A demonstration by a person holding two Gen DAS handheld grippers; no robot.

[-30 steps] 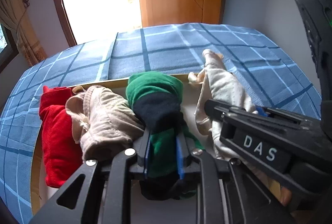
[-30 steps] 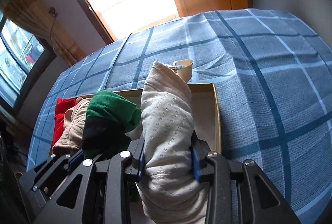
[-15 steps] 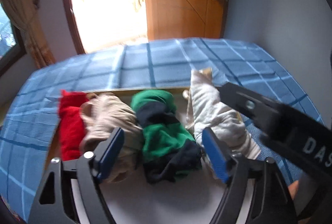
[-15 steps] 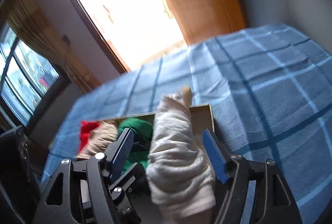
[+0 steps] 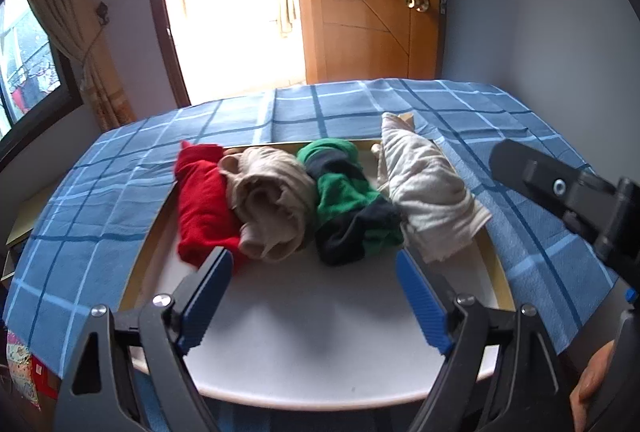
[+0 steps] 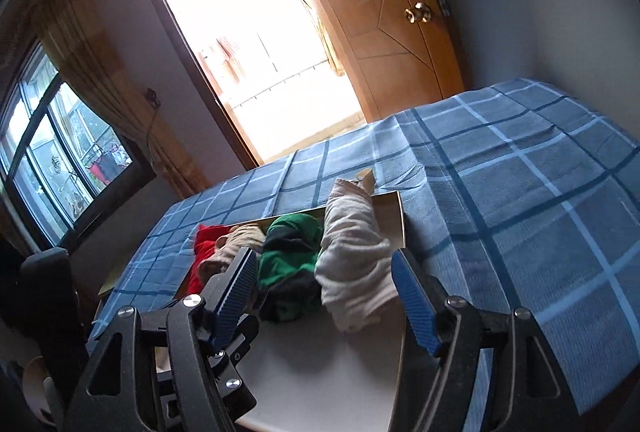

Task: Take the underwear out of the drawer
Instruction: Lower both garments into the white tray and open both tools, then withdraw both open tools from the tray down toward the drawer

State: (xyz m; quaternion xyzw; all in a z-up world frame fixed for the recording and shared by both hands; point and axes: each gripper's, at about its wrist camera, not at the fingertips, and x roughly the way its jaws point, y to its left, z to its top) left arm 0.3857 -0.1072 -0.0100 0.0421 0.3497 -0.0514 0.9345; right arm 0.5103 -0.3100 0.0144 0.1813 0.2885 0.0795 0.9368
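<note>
Left wrist view
Drawer (image 5: 494, 272): an open tray with a white floor and pale wooden walls, set into a blue checked cloth (image 5: 120, 199).
Contents: four rolled garments in a row at the far end, namely a red roll (image 5: 200, 199), a beige roll (image 5: 272, 199), a green and dark roll (image 5: 348, 207) and a cream roll (image 5: 428, 191).
Left gripper (image 5: 316, 296): released and still widening; nothing lies between the blue pads, and only bare drawer floor is framed.
Change: a second ago the green and dark roll was clenched between these pads; it is now seen lying free in the row, well beyond the fingertips.
Neighbour: the dark body of the right tool is seen at the right edge, with a fingertip of the person's hand (image 5: 592, 380) below it.

Right wrist view
Right gripper (image 6: 324, 296): released; the cream roll (image 6: 352, 272) lies just beyond the gap between the pads, untouched as far as can be told.
Change: a second ago this roll was pinched; the pads have since parted and drawn back.
Underwear position: all four rolls are inside the drawer, the cream one propped against the far right corner.

Meaning for the task
Progress: judged from the present lie, no garment has been taken out; both holds have been given up.
Next requirement: a fresh grasp on one roll, probably deeper around its middle, followed by a lift clear of the drawer wall.
</note>
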